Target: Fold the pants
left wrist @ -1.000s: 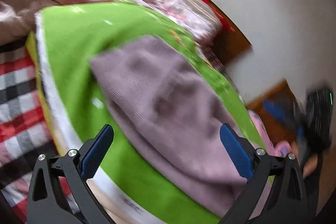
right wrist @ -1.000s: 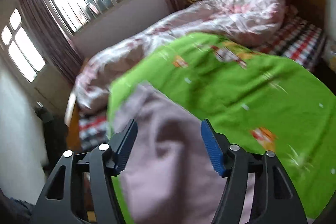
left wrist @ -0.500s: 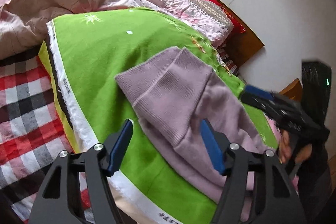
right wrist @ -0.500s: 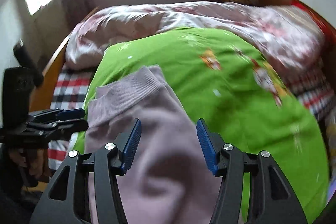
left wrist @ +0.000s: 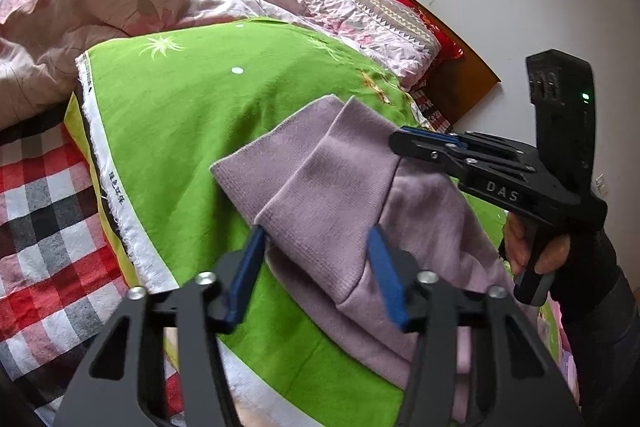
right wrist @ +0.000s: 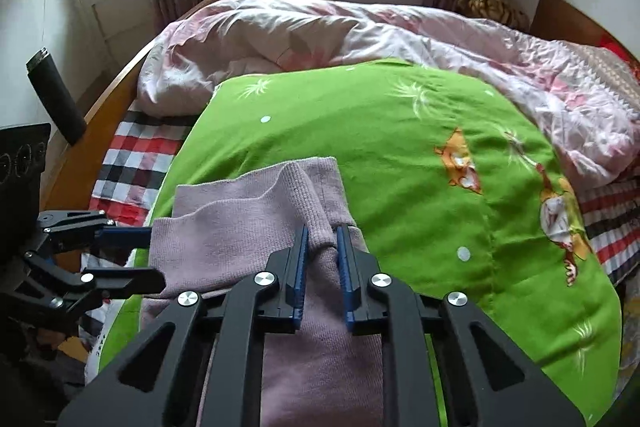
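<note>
Both tools have come closer to the pants (left wrist: 332, 187) since half a second ago. Back then the right tool (right wrist: 322, 259) had its jaws wide apart over the cloth. Now they are pinched on a ridge of the pants near the ribbed cuffs (right wrist: 296, 187). The left tool (left wrist: 316, 267) has come in too, and its jaws are nearer each other than before, but they are not clenched. One blue pad sits at the edge of the near cuff and the other lies over the cloth, with cloth between them. I think it is about to grab that cuff.

The pants are light purple and lie on the green blanket (left wrist: 180, 131) on the bed (right wrist: 132, 163). The two leg ends lie side by side, one partly on the other.

This looks like the start of a fold. One side is held and the other side is nearly held. Next, I think, both tools lift the leg ends and carry them over toward the waist.

From the left camera you see the right tool (left wrist: 432, 147) from the side, lying on the far cuff, and the hand (left wrist: 532, 247) that holds it. You cannot see its pinch from there. From the right camera you see the pinch up close, and the left tool (right wrist: 132, 255) with its jaws apart at the near edge of the pants.
</note>
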Demonstrator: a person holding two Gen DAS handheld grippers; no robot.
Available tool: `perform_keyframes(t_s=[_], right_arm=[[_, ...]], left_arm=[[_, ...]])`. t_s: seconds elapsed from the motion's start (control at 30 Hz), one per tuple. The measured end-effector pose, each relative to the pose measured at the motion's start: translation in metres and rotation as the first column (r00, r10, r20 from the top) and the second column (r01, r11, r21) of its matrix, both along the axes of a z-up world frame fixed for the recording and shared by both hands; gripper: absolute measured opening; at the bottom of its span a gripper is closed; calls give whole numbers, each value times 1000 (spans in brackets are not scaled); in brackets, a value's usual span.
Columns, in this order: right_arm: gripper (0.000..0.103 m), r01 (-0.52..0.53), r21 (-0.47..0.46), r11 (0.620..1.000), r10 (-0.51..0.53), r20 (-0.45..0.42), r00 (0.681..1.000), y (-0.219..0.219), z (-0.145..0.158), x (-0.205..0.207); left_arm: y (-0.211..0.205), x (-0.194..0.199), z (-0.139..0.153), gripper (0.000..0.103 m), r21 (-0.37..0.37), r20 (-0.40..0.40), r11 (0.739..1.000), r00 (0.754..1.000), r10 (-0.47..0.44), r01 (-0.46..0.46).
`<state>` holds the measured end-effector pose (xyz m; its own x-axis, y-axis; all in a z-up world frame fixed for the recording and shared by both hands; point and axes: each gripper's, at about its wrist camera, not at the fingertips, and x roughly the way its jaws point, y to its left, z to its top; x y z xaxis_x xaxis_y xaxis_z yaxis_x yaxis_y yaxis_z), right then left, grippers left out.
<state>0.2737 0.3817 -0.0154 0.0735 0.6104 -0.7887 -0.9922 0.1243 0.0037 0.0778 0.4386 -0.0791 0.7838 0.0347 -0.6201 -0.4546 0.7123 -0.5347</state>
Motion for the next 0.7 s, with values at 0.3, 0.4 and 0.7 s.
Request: perform_keyframes(t_s=[0.3,0.4,0.7], right_arm=[[15,29,17,999,-28,-17,999,-4,-4,-1],[15,36,26,999,-36,-15,999,-5,-5,-2],[14,83,146,986,-76,-48,996,2,36,3]], left_arm=[[8,7,-14,46,-65,-51,998,999,19,-23],[7,5,-12,14,-20,-67,999,997,40,-41],[24,-10,45,4,162,39,986,998,40,-45]])
